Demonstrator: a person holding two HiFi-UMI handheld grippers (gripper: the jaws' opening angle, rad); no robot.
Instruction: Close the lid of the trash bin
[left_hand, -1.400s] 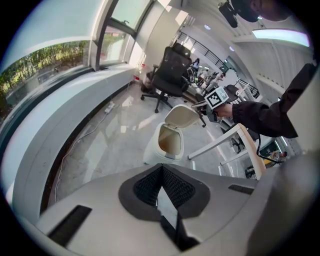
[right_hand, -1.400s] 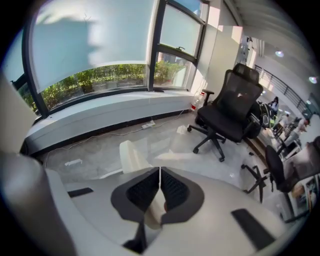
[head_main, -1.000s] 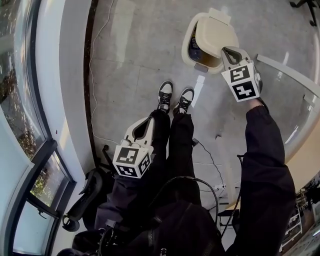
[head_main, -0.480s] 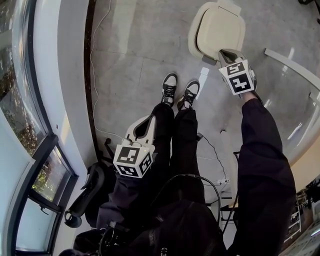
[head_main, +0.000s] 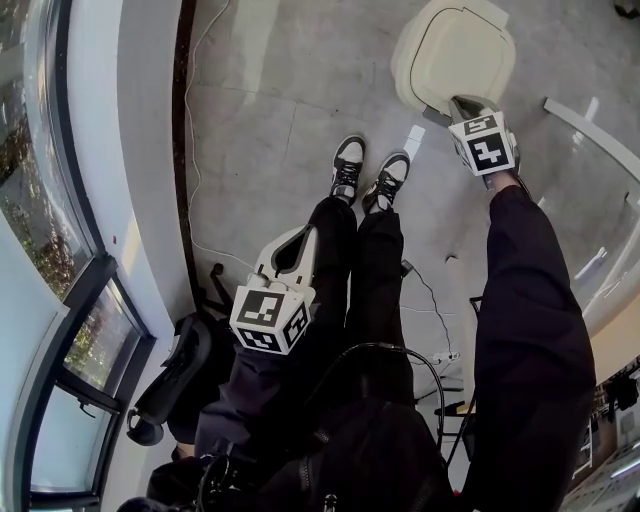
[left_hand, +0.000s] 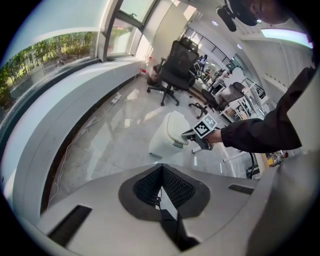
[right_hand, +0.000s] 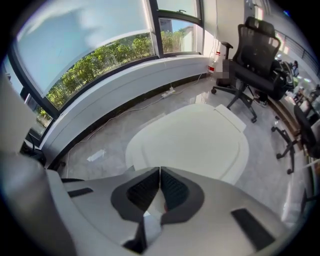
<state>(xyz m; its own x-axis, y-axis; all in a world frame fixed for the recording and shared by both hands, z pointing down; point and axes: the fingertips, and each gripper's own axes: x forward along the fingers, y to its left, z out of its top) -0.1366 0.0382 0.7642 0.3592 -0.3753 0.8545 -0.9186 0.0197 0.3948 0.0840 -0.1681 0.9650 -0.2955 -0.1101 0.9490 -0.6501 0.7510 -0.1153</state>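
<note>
A cream trash bin (head_main: 455, 55) stands on the floor ahead of the person's feet, its lid (right_hand: 192, 142) lying flat and closed. My right gripper (head_main: 462, 104) is at the bin's near edge, just over the lid's front rim, jaws shut with nothing between them. In the left gripper view the bin (left_hand: 167, 137) shows with the right gripper (left_hand: 192, 134) at its top. My left gripper (head_main: 300, 240) hangs low beside the person's left leg, far from the bin, shut and empty.
The person's two shoes (head_main: 368, 172) stand just short of the bin. A cable (head_main: 190, 130) runs along the floor by the curved window sill (head_main: 130, 150). Black office chairs (right_hand: 255, 52) stand behind the bin. A glass table edge (head_main: 590, 140) lies to the right.
The lid has gone from raised, with the bin's inside showing, to flat down on the bin. My right gripper followed it down and forward. The left gripper hardly moved.
</note>
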